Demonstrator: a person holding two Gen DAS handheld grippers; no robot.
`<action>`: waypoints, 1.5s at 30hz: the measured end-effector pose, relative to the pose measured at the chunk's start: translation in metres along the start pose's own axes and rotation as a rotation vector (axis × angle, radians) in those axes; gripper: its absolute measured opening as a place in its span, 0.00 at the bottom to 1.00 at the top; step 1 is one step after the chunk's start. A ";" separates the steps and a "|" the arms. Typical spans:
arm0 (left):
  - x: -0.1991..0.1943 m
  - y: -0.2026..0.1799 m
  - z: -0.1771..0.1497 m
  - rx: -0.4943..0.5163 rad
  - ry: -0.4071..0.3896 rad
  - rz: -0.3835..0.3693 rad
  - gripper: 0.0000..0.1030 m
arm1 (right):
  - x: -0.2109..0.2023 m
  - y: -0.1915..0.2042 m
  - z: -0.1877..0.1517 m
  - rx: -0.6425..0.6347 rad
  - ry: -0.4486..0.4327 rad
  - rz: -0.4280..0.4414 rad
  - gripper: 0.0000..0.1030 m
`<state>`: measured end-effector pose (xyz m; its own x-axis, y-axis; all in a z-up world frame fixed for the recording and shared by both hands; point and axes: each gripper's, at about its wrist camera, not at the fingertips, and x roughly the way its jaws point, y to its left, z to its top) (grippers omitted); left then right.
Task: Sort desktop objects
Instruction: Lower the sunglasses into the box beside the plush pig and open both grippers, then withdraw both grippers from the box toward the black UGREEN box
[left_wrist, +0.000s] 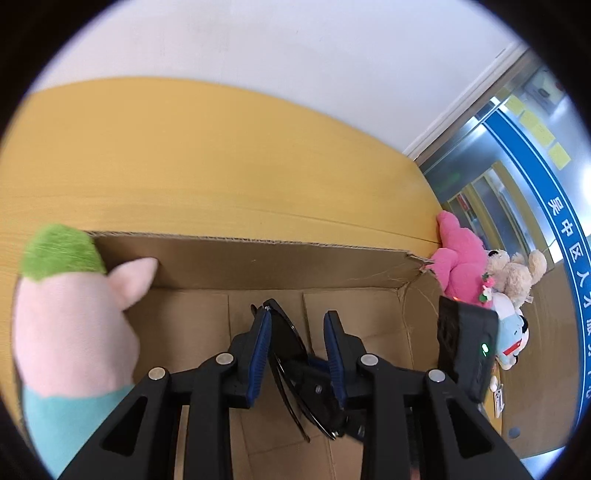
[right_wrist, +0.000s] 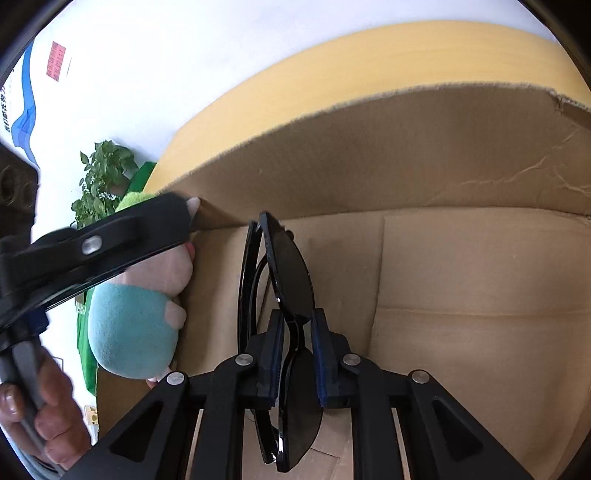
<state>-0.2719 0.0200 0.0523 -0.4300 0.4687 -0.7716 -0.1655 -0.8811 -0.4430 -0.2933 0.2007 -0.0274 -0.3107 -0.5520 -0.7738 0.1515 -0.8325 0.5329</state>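
Note:
My right gripper (right_wrist: 297, 328) is shut on black sunglasses (right_wrist: 288, 273), gripping them at the bridge and holding them on edge just above the floor of a cardboard box (right_wrist: 424, 155). In the left wrist view the same sunglasses (left_wrist: 284, 332) show lower down, through the gap of my left gripper (left_wrist: 297, 321). That gripper is open with its pads pressing nothing. A pink plush toy (left_wrist: 74, 325) with a green cap and teal body leans at the box's (left_wrist: 258, 258) left end. One finger (right_wrist: 162, 218) of the left gripper reaches over this plush toy (right_wrist: 133, 332).
The box stands on a yellow wooden table (left_wrist: 184, 147) against a white wall. A pink plush (left_wrist: 461, 266), a beige bear (left_wrist: 517, 273) and a white-blue plush (left_wrist: 513, 332) pile up right of the box. The right gripper's housing (left_wrist: 465, 350) is near them. A potted plant (right_wrist: 103, 173) stands at left, and a hand (right_wrist: 48, 417) holds the left tool.

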 end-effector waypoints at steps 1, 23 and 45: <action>-0.005 0.000 0.000 0.004 -0.009 0.003 0.28 | -0.004 -0.001 0.000 0.011 -0.009 0.004 0.16; -0.096 -0.032 -0.071 0.198 -0.187 0.190 0.59 | -0.101 0.051 -0.063 -0.095 -0.195 -0.163 0.85; -0.227 -0.047 -0.255 0.320 -0.333 0.333 0.76 | -0.229 0.112 -0.254 -0.325 -0.407 -0.316 1.00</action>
<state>0.0601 -0.0296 0.1319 -0.7530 0.1632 -0.6374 -0.2116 -0.9773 -0.0002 0.0328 0.2218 0.1221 -0.7116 -0.2664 -0.6501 0.2523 -0.9605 0.1174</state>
